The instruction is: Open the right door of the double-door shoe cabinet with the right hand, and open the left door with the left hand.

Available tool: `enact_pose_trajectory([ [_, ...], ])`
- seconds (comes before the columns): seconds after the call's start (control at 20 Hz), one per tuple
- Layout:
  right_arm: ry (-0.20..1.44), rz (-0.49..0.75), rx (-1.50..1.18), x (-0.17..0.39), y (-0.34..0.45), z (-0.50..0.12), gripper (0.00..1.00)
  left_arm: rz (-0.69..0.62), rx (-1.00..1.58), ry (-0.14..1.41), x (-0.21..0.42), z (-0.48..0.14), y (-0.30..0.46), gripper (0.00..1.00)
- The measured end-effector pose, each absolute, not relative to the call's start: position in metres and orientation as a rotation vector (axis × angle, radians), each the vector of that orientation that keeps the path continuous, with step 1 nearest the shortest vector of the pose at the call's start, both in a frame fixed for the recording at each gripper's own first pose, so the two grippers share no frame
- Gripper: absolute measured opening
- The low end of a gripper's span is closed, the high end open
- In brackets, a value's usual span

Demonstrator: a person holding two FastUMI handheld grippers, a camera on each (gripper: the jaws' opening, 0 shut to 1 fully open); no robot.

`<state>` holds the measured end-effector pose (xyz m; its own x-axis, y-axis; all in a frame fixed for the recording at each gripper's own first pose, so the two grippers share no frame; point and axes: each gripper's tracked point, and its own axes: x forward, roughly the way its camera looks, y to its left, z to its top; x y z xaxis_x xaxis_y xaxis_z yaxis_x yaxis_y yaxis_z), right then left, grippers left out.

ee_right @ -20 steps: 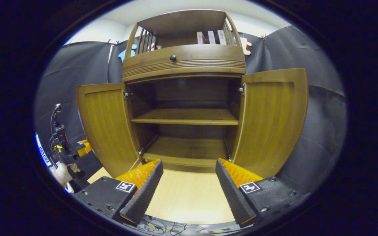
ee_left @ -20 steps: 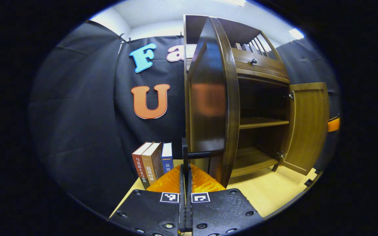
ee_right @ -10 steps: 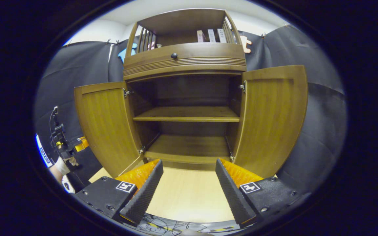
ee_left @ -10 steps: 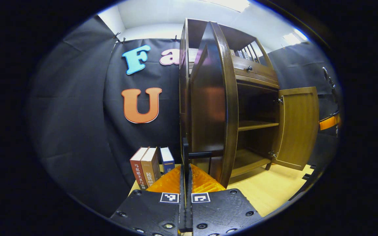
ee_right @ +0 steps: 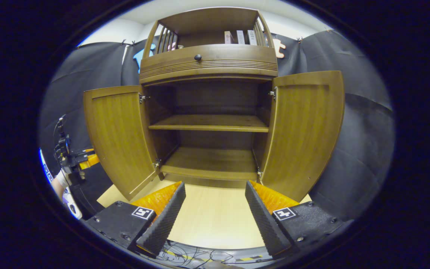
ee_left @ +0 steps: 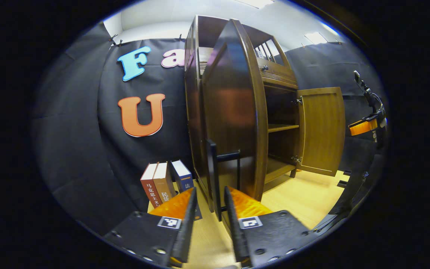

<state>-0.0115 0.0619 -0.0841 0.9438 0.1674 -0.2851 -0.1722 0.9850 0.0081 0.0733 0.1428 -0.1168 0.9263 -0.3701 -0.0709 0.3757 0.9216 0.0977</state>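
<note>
In the right gripper view the wooden shoe cabinet [ee_right: 207, 63] faces me with both doors swung wide: left door [ee_right: 118, 134], right door [ee_right: 304, 130]. My right gripper [ee_right: 215, 205] is open in front of the bare shelves and holds nothing. In the left gripper view the left door [ee_left: 230, 119] shows its dark outer face nearly edge-on. Its black bar handle [ee_left: 211, 168] runs down between the spread fingers of my left gripper [ee_left: 210, 192], which is open. The right door [ee_left: 321, 130] stands open farther off.
Three books [ee_left: 162, 183] stand on the light wood floor [ee_right: 215, 224] by the cabinet's left side. A drawer with a dark knob [ee_right: 198, 57] sits above the doors. A hand holds the left gripper [ee_right: 73, 160] at far left. Cables [ee_right: 200, 256] lie below.
My left gripper went from shut on the left door's handle to open. The left door swung a little wider. The right gripper stayed open and drew back slightly.
</note>
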Motion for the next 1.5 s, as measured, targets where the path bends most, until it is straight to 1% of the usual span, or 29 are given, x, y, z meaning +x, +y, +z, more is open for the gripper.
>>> enact_pose_trajectory([
  [0.25, 0.267, 0.201, -0.035, -0.019, 0.073, -0.083, 1.00, -0.293, 0.073, 0.049, 0.042, -0.103, 0.157, 1.00],
  [0.3, 0.260, 0.211, -0.037, -0.018, 0.073, -0.083, 1.00, -0.269, 0.071, 0.039, 0.035, -0.094, 0.156, 0.97],
  [0.35, 0.254, 0.225, -0.036, -0.017, 0.074, -0.081, 1.00, -0.254, 0.072, 0.033, 0.026, -0.087, 0.151, 1.00],
  [0.4, 0.249, 0.238, -0.035, -0.017, 0.074, -0.081, 1.00, -0.221, 0.081, 0.015, 0.017, -0.077, 0.148, 0.97],
  [0.45, 0.244, 0.254, -0.033, -0.016, 0.073, -0.079, 1.00, -0.191, 0.086, -0.007, 0.009, -0.067, 0.143, 1.00],
  [0.5, 0.237, 0.269, -0.029, -0.015, 0.073, -0.076, 1.00, -0.172, 0.091, -0.018, 0.000, -0.058, 0.134, 0.97],
  [0.6, 0.226, 0.296, -0.024, -0.011, 0.067, -0.070, 1.00, -0.129, 0.111, -0.040, -0.015, -0.040, 0.113, 0.97],
  [0.75, 0.199, 0.334, -0.012, -0.009, 0.051, -0.057, 1.00, -0.110, 0.111, -0.045, -0.031, -0.017, 0.065, 0.96],
  [0.8, 0.190, 0.342, -0.010, -0.009, 0.046, -0.052, 1.00, -0.110, 0.103, -0.039, -0.033, -0.012, 0.047, 1.00],
  [0.9, 0.168, 0.352, -0.009, -0.007, 0.034, -0.044, 1.00, -0.066, 0.079, -0.054, -0.037, 0.003, 0.025, 0.96],
  [0.95, 0.160, 0.355, -0.010, -0.005, 0.028, -0.042, 1.00, -0.051, 0.059, -0.056, -0.037, 0.009, 0.012, 0.96],
  [1.2, 0.146, 0.334, 0.002, 0.001, -0.005, -0.035, 1.00, 0.003, 0.040, -0.048, -0.038, 0.018, -0.045, 0.96],
  [1.35, 0.146, 0.326, 0.001, 0.000, -0.011, -0.039, 1.00, 0.005, 0.034, -0.001, -0.040, 0.004, -0.074, 0.96],
  [1.5, 0.154, 0.323, -0.001, 0.000, -0.019, -0.044, 1.00, 0.041, 0.025, 0.062, -0.042, -0.012, -0.079, 0.96],
])
